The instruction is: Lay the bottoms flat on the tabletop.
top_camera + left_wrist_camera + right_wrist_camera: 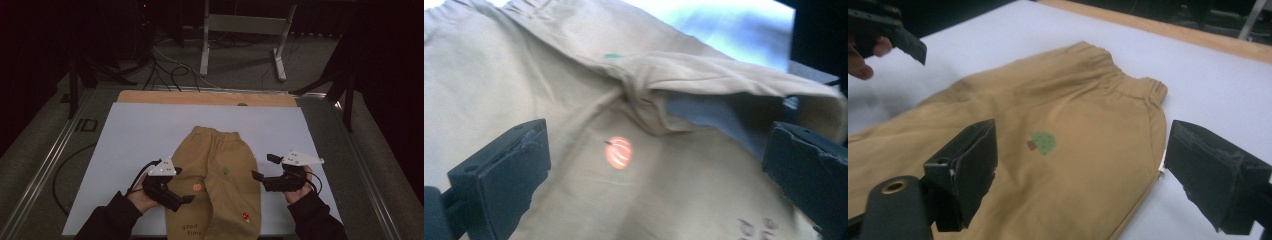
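A pair of tan trousers (pixel 220 175) lies flat on the white mat (pixel 140 135), waistband at the far end. It carries an orange patch (pixel 197 187), a green patch (pixel 226 170) and a red one (pixel 246 216). My left gripper (pixel 182 185) is at the trousers' left edge, open, its jaws wide on either side of the orange patch (pixel 618 152) with no cloth between the pads. A raised fold of fabric (pixel 724 75) lies just beyond. My right gripper (pixel 264 167) is at the right edge, open above the cloth near the green tree patch (pixel 1043 142).
The mat covers a wooden tabletop (pixel 200 97) with a metal rail (pixel 45 165) along each side. Cables (pixel 165 70) and a metal stand (pixel 245 30) are on the floor beyond the far edge. The left gripper's jaw (pixel 893 30) shows far off in the right gripper view.
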Demonstrator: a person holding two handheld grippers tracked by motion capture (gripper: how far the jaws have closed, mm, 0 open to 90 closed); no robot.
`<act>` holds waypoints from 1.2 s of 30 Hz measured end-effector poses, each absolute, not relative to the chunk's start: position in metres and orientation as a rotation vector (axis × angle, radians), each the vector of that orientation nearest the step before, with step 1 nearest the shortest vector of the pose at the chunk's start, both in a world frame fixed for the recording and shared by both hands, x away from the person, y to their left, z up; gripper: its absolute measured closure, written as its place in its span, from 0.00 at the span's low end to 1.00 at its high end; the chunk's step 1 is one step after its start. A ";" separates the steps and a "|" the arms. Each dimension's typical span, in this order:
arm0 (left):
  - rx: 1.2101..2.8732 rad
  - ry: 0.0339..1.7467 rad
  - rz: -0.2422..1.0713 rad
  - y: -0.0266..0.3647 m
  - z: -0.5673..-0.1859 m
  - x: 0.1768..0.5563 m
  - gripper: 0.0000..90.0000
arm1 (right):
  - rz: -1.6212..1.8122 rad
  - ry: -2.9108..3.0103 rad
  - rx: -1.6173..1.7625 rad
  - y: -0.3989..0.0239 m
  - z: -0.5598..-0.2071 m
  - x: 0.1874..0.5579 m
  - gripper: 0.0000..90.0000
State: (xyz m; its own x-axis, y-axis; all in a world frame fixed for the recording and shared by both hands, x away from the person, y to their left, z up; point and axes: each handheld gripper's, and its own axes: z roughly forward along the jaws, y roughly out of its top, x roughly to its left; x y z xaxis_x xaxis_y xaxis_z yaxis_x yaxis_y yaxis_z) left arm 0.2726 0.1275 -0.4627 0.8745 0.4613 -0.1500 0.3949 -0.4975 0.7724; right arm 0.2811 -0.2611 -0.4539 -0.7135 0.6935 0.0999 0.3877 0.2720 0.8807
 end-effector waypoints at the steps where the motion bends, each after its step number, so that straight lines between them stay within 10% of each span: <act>1: 2.152 0.619 0.111 0.128 -0.463 0.276 0.00 | 1.400 2.236 0.995 -0.260 -0.456 0.284 0.16; 18: 2.161 0.867 0.289 0.135 -0.487 0.361 0.01 | 1.144 2.296 1.188 -0.235 -0.507 0.345 0.23; 29: 2.203 1.002 0.400 0.130 -0.521 0.401 0.34 | 0.989 2.275 1.312 -0.224 -0.524 0.370 0.48; 36: 2.171 1.021 0.352 0.124 -0.524 0.411 0.64 | 0.988 2.282 1.295 -0.224 -0.522 0.370 0.84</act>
